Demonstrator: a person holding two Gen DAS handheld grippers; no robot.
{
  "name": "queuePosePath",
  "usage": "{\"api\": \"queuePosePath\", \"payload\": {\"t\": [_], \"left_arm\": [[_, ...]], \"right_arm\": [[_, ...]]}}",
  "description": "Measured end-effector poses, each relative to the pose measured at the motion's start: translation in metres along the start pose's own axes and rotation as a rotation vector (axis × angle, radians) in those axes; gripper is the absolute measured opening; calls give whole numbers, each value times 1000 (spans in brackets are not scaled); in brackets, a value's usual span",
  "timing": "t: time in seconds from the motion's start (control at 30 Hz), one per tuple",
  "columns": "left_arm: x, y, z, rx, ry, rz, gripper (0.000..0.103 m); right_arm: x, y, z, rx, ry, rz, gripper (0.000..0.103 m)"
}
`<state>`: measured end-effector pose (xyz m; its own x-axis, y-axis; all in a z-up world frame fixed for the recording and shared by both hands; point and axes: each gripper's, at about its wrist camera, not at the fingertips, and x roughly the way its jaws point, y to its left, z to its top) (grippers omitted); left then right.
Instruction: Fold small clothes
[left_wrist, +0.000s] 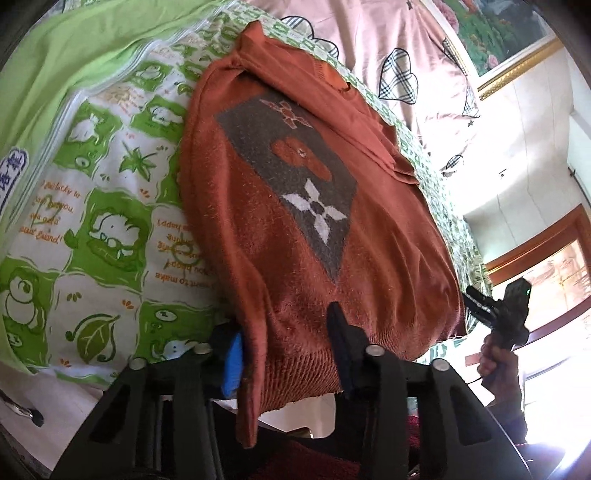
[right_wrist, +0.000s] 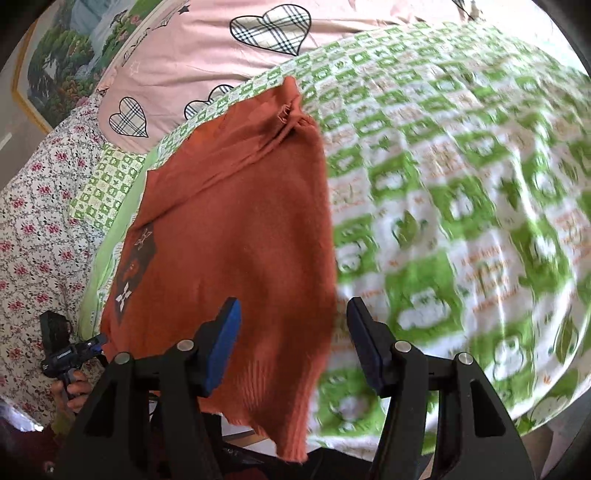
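A small rust-orange knit sweater (left_wrist: 317, 221) with a grey patch and white flower motif lies on the green-and-white cartoon bedsheet (left_wrist: 110, 206). Its ribbed hem hangs over the bed's near edge. My left gripper (left_wrist: 286, 345) is open, its fingers straddling the hem at the sweater's left side. In the right wrist view the sweater (right_wrist: 240, 236) lies folded lengthwise, and my right gripper (right_wrist: 293, 341) is open with the hem's right edge between its fingers. Each gripper shows small in the other's view: the right one (left_wrist: 480, 306), the left one (right_wrist: 90, 345).
A pink quilt with plaid hearts (right_wrist: 192, 51) lies at the far side of the bed. A floral cloth (right_wrist: 33, 221) covers the left end. A framed landscape picture (left_wrist: 506, 33) hangs on the wall. A window or door with a wooden frame (left_wrist: 546, 266) is at right.
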<state>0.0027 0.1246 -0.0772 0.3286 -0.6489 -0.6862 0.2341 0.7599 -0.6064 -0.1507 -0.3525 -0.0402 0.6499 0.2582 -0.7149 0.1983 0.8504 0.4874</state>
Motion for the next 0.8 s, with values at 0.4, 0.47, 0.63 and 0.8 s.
{"api": "queuePosePath", "payload": {"t": [0.4, 0.47, 0.63, 0.8], "left_arm": [[-7, -1, 2, 36, -2, 32, 7], [-15, -2, 2, 36, -22, 18, 7], [-32, -15, 11, 57, -85, -9, 6], [-45, -32, 45, 81, -175, -35, 5]], "right_arm": [[18, 11, -15, -52, 79, 133, 10], [10, 9, -12, -36, 53, 165, 10], [-4, 13, 3, -9, -19, 254, 10], [-9, 24, 35, 12, -116, 339, 9]]}}
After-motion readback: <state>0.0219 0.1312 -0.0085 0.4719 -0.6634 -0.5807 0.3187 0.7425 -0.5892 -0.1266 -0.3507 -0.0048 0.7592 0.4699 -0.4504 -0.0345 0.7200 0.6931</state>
